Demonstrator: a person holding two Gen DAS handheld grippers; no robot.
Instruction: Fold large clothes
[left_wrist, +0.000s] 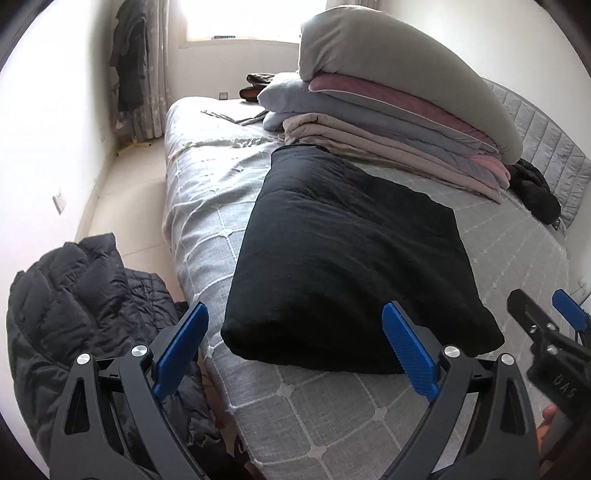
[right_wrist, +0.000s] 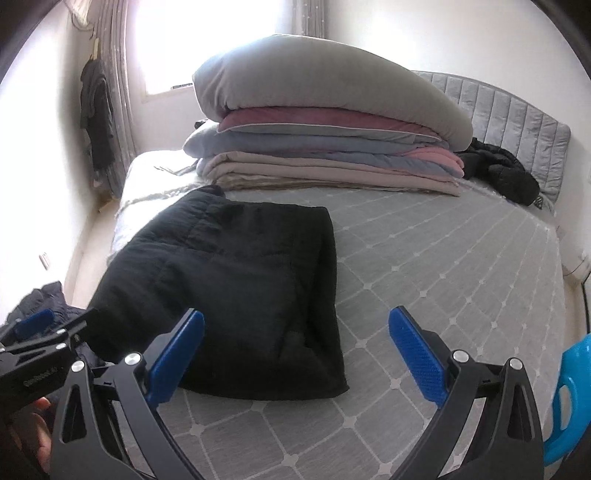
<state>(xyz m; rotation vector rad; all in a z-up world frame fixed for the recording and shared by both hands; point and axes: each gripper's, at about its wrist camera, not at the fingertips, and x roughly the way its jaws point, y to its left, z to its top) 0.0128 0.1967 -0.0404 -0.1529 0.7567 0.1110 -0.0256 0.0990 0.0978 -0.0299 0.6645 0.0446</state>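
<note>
Blue-padded jaws of the left gripper (left_wrist: 295, 347) stand wide apart with nothing between them, above the near end of the folded black garment (left_wrist: 351, 258). The right gripper (right_wrist: 295, 350) likewise has its jaws spread, empty. That garment lies folded on the grey quilted bed (right_wrist: 443, 277), toward its left edge. Behind it rises a stack of folded bedding (right_wrist: 325, 133). A dark puffer jacket (left_wrist: 74, 295) lies heaped beside the bed.

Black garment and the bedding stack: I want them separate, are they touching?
Cannot tell. In the left wrist view the garment's far corner overlaps the stack's base; no gap shows.
</note>
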